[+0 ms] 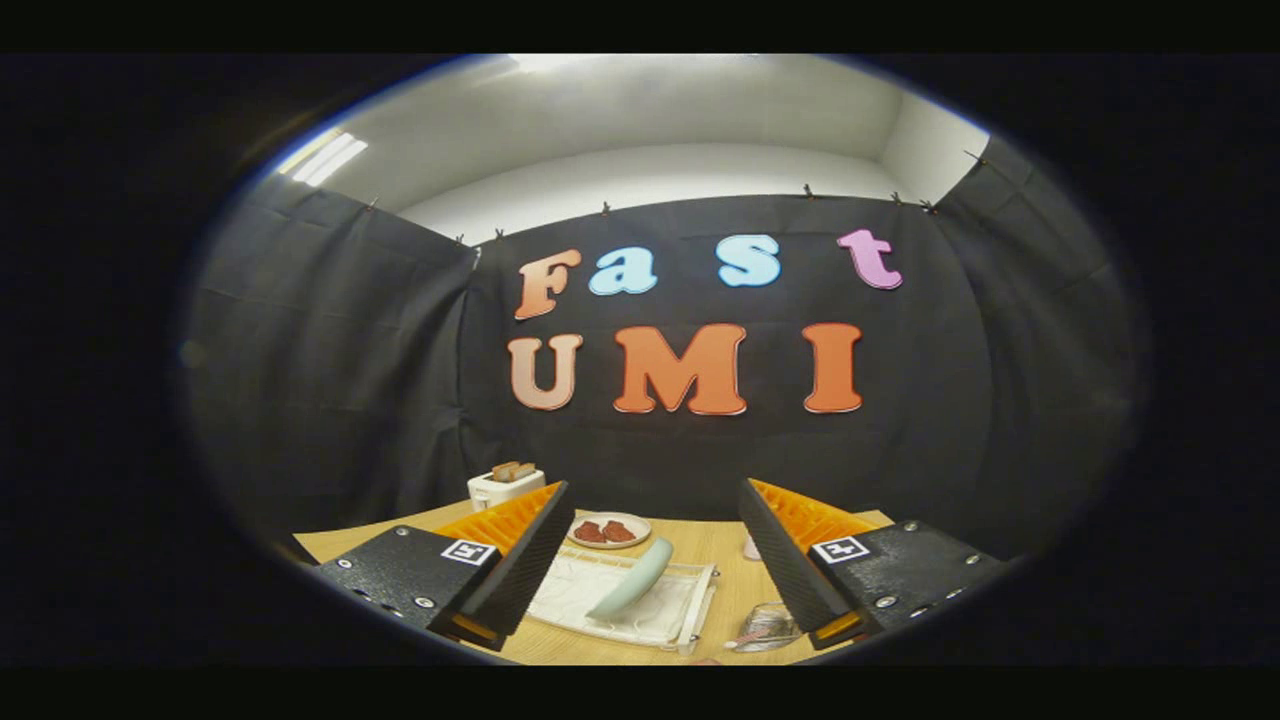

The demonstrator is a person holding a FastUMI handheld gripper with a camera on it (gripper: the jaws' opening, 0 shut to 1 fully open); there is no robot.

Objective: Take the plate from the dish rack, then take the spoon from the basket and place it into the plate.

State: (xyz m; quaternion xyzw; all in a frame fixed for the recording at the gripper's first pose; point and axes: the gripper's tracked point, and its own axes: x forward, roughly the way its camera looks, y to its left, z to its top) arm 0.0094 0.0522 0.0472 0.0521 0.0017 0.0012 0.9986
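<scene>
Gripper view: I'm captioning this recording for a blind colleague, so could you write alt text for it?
The open gripper hangs above a wooden table, its two black-and-orange fingers spread either side of a white wire dish rack holding a pale green plate on edge. Beyond sit a small plate of reddish food and a white toaster.

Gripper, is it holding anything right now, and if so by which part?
Nothing is held. The gripper is open, its fingers spread wide above the table, with the pale green plate standing untouched in the dish rack between and below them.
</scene>
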